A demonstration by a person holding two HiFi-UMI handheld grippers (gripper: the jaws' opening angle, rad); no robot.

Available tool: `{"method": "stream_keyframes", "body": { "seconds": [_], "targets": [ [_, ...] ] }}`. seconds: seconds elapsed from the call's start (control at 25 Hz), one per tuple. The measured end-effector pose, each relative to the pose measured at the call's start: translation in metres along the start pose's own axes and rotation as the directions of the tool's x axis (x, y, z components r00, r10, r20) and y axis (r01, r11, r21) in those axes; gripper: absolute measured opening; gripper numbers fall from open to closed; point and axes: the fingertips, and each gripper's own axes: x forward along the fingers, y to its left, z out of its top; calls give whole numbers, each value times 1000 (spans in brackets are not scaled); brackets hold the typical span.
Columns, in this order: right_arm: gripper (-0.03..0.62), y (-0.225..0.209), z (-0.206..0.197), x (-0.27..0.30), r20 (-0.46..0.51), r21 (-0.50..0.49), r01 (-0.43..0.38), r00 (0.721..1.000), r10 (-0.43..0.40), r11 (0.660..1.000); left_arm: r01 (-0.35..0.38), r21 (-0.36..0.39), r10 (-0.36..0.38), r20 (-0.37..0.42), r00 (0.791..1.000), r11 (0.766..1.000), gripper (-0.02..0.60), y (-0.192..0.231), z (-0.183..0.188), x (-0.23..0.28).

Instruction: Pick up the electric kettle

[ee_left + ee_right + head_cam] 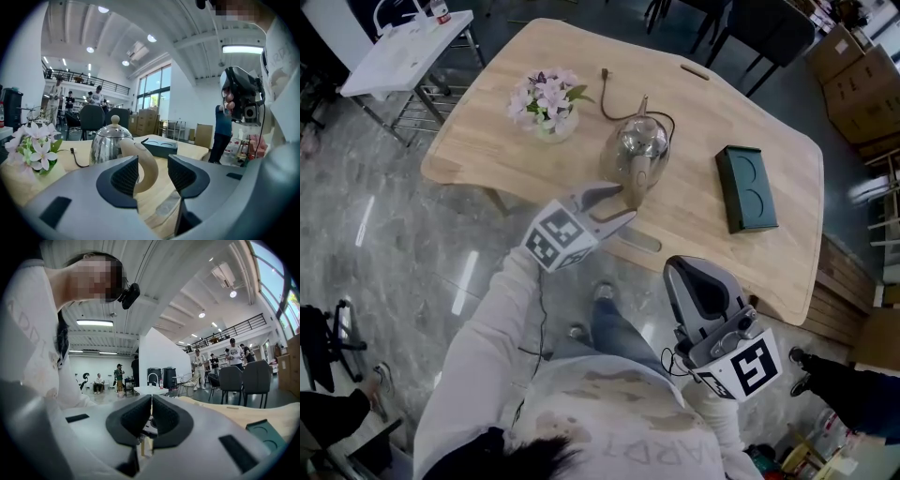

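Note:
The electric kettle (639,142) is a shiny steel pot with a beige handle (636,180), and it stands near the middle of the wooden table (487,150). My left gripper (621,202) is open right at the handle, on its near side. In the left gripper view the kettle (105,144) sits just ahead and its handle (146,165) reaches into the gap of the left gripper (152,174) without the pads pressing on it. My right gripper (689,272) hangs off the table's near edge. In its own view the right gripper (151,416) is shut with nothing in it.
A pot of pale flowers (546,103) stands left of the kettle, and a dark cord (614,105) trails behind it. A dark green box (746,187) lies to the right. A white folding table (408,47) and chairs stand beyond; a person (220,136) stands further off.

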Motion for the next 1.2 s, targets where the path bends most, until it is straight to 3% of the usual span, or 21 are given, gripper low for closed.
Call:
{"method": "stream_keyframes", "body": {
  "seconds": [0.4,1.2],
  "targets": [
    [18,-27,-11,-1,-26,10,36,999,-36,999,27,-9,-27,-40,999,1000,183,17,-19,23],
    [18,-57,-21,-2,-54,31,52,997,-50,998,140,-16,-140,-62,988,990,206,12,-23,53]
  ]
}}
